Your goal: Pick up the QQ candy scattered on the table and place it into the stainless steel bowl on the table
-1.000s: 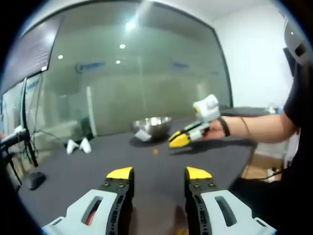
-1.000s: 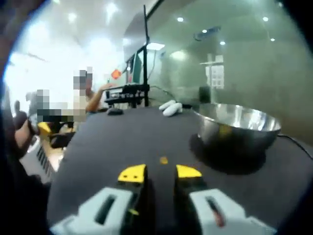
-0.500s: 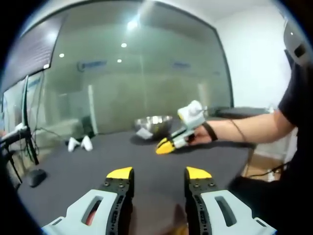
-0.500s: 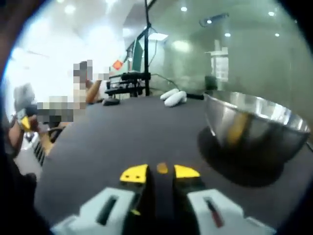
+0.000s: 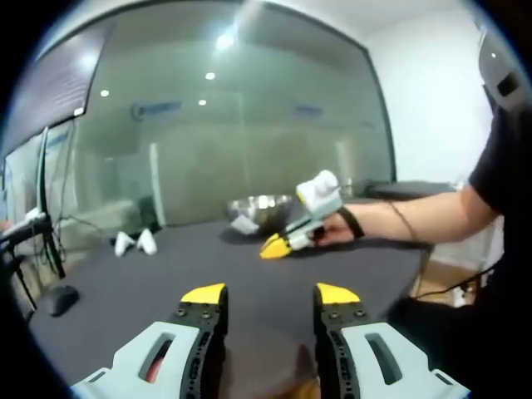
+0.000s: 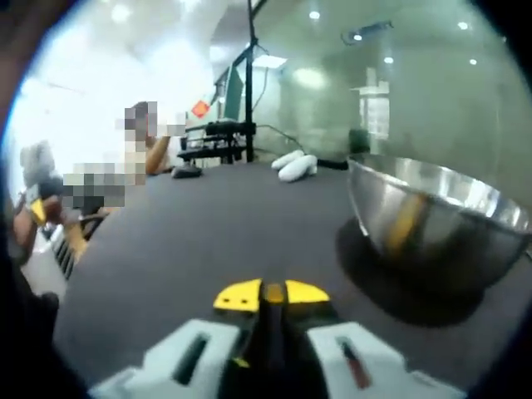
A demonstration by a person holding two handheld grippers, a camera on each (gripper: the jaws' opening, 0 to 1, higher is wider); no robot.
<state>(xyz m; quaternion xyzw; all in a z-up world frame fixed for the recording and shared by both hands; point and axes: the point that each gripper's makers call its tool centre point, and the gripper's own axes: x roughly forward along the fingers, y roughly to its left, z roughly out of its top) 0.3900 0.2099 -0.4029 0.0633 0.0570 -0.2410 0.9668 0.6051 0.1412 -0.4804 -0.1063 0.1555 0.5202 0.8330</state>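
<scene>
Right gripper (image 6: 272, 294) pinches what appears to be an orange QQ candy (image 6: 273, 292) on the dark table (image 6: 166, 241) beside the stainless steel bowl (image 6: 432, 220), while the left gripper (image 5: 270, 293) hovers wide open.

The bowl (image 6: 440, 220) is showing polished, mirror-like metal, its smooth wall throwing back a yellow streak and the dark surface below. Under the bowl, the table (image 6: 191, 224) is looking matt and dark, with a soft, faintly cloth-like finish and no glare. The right gripper (image 6: 272, 294) is showing hard plastic: matt yellow tips, pale grey bodies with a slight sheen, and a small orange candy (image 6: 273, 293) pressed between the tips, too blurred to judge its surface. The left gripper (image 5: 271, 293) is looking the same. Behind the bowl, a glass wall (image 5: 249, 125) is shining glossy, mirroring ceiling lights.
</scene>
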